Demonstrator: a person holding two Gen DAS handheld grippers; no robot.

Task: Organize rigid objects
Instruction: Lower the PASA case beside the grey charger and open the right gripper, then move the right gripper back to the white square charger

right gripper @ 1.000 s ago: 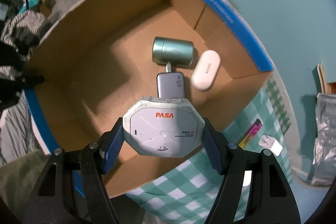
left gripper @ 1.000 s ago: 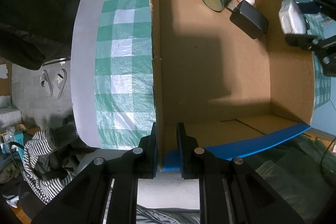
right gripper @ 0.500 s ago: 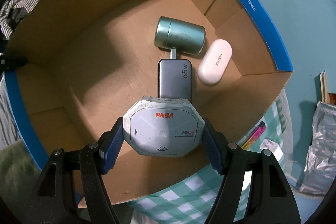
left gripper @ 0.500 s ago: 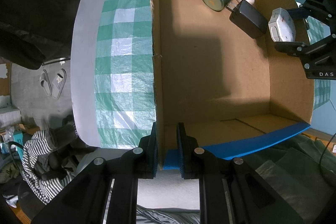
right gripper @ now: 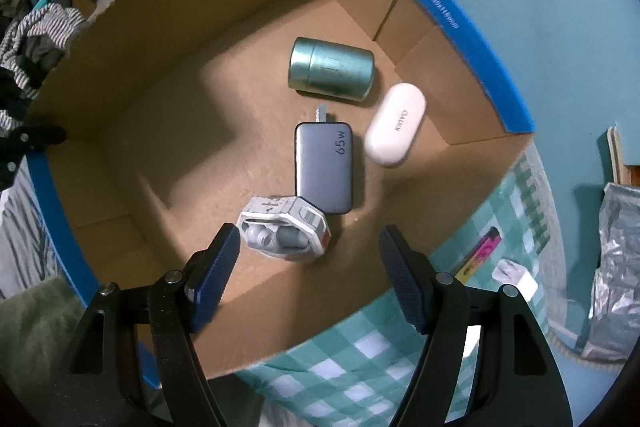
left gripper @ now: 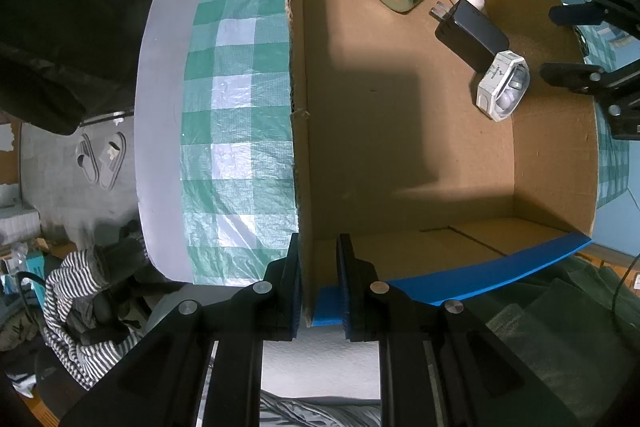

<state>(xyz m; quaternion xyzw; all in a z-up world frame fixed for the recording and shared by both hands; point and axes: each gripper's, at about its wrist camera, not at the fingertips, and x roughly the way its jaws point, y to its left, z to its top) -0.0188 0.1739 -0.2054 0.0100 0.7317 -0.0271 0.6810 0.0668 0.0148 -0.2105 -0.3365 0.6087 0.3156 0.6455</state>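
Open brown cardboard box with blue-taped rim (left gripper: 440, 163), on a table under a green-and-white checked cloth (left gripper: 236, 99), pinched at its near wall by the left claw (left gripper: 318, 283), jaws narrow and straddling the cardboard edge. Likely risk there: box sliding or tipping if that pinch slackens, the wall thin and the grip close to one corner. Inside, toward the far corner: teal metal cylinder tin (right gripper: 331, 70) on its side, prone to rolling if the box is jolted; dark grey 65 W charger block (right gripper: 324, 167) with its prongs toward the tin; white oval case (right gripper: 395, 126) just beside both. Smallest piece, an octagonal white-and-clear earbud case (right gripper: 285, 231), lying tilted on the box floor, touching the charger's near end. Right claw (right gripper: 310, 279) above it and toward the box's near wall, spread wide, holding nothing, case free between and just beyond the fingertips. Possible snag: an open finger clipping the case or the box wall on withdrawal.
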